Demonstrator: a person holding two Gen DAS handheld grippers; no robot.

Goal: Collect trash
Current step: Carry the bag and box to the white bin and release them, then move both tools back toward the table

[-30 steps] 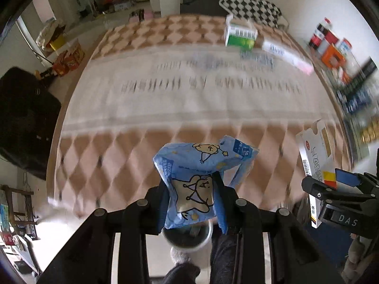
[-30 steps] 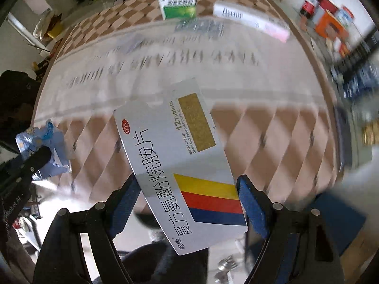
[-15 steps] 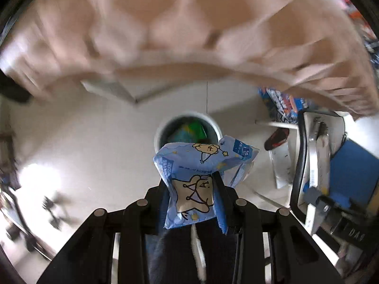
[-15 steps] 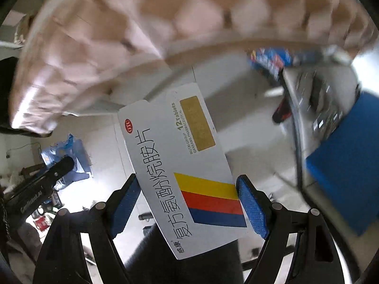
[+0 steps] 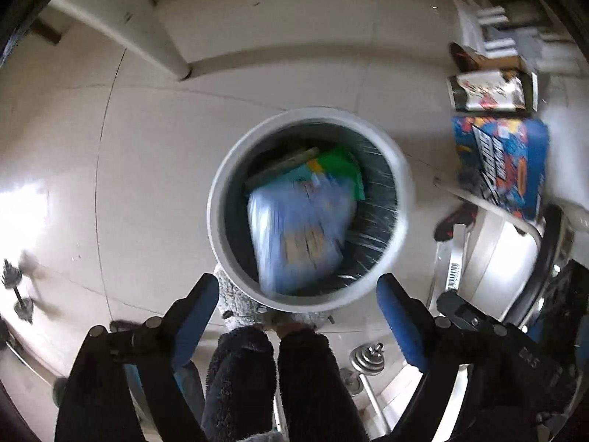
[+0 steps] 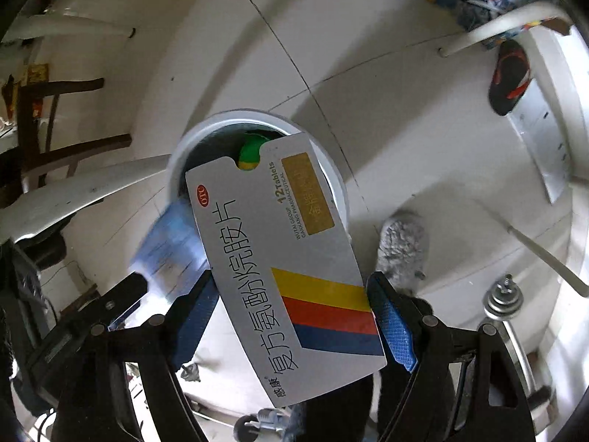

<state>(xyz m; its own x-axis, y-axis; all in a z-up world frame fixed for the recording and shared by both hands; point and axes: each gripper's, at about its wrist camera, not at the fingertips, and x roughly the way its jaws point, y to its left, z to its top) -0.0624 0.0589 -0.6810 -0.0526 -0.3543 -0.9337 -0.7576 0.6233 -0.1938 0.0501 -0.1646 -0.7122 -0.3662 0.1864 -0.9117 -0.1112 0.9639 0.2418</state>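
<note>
In the left wrist view my left gripper (image 5: 298, 294) is open and empty right above the round white trash bin (image 5: 221, 169). A blue snack packet (image 5: 298, 232), blurred with motion, is inside the bin's mouth over green and other trash. In the right wrist view my right gripper (image 6: 291, 294) is shut on a white medicine box (image 6: 279, 258) with yellow, red and blue stripes, held over the same bin (image 6: 338, 184). The blurred blue packet (image 6: 169, 243) shows left of the box, near the left gripper's black finger.
The bin stands on a pale tiled floor. A blue printed box (image 5: 500, 162) and a can-like pack (image 5: 486, 92) lie to the right. A white table leg (image 5: 154, 40) rises at top left. Dumbbell weights (image 5: 364, 361) and my grey slippers (image 6: 403, 246) are near the bin.
The left gripper has opened and let go of the blue packet, which drops into the bin. Both grippers have moved closer over the bin. The right still holds the medicine box.
</note>
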